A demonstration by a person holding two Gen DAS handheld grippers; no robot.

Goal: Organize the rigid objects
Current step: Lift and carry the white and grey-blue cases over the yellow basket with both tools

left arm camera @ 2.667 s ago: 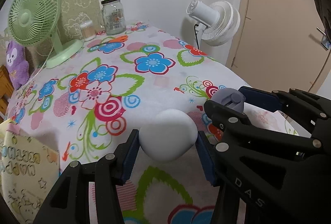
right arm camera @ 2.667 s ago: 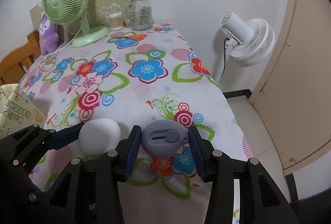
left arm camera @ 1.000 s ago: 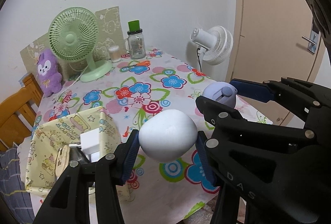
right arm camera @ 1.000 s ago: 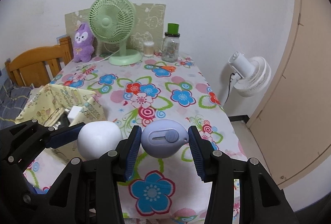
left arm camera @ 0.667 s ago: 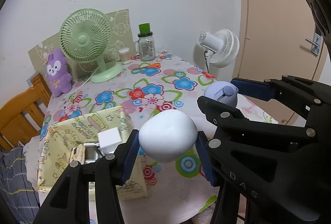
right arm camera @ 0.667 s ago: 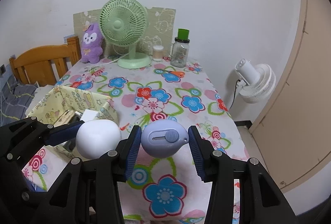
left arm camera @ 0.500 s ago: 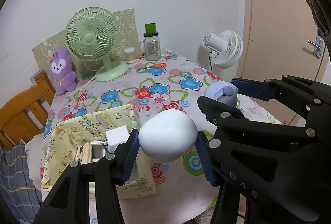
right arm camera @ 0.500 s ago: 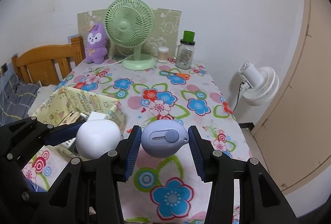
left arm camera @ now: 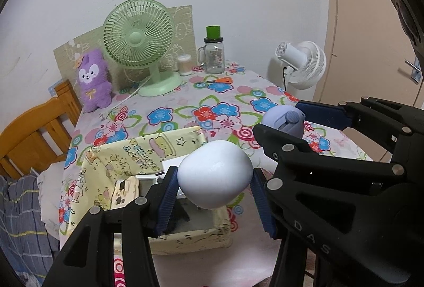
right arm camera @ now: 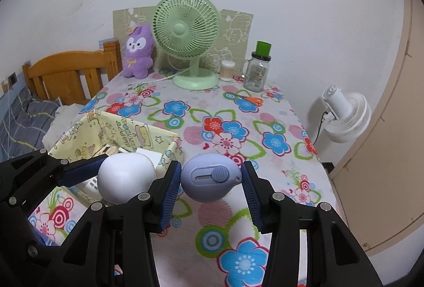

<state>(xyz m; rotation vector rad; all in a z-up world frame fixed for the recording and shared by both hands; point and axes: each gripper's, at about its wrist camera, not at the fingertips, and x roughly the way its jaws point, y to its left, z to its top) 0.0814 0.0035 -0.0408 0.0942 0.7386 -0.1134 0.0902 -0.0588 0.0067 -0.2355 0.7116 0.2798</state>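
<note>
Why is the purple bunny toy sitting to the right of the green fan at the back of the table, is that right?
Not quite. The purple bunny toy sits to the left of the green fan, not the right. It is at the back of the table, as you said. The right wrist view shows this plainly.

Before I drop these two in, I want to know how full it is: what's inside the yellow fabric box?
The yellow fabric box holds a cream patterned item and some white, boxy things. The white egg-shaped object and left gripper cover the rest.
</note>
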